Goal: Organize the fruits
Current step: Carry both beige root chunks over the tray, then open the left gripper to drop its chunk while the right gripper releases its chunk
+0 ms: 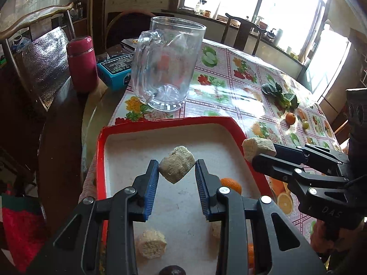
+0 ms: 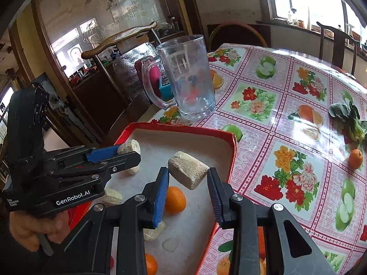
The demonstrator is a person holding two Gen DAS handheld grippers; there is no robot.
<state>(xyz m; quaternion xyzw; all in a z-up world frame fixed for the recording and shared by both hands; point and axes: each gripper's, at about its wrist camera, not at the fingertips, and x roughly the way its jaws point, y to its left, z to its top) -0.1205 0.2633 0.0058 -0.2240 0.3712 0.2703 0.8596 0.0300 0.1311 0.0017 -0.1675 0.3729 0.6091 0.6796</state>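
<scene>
My left gripper (image 1: 177,163) is shut on a pale fibrous chunk (image 1: 176,168) and holds it above the red tray (image 1: 160,122). To its right, my right gripper (image 1: 258,158) is shut on a second pale chunk (image 1: 258,146) over the tray's right rim. In the right wrist view the right gripper (image 2: 188,171) clamps its chunk (image 2: 189,168), and the left gripper (image 2: 128,154) holds its own chunk (image 2: 129,146) at the left. An orange (image 2: 175,199) and loose chunks (image 2: 112,197) lie in the tray (image 2: 183,128). Another orange (image 1: 290,118) lies far right on the tablecloth.
A big glass mug (image 1: 167,64) stands just beyond the tray, with a red flask (image 1: 81,64) and a blue box (image 1: 114,73) to its left. Leafy greens (image 1: 282,97) and a small green fruit (image 1: 305,125) lie far right. Chairs ring the table.
</scene>
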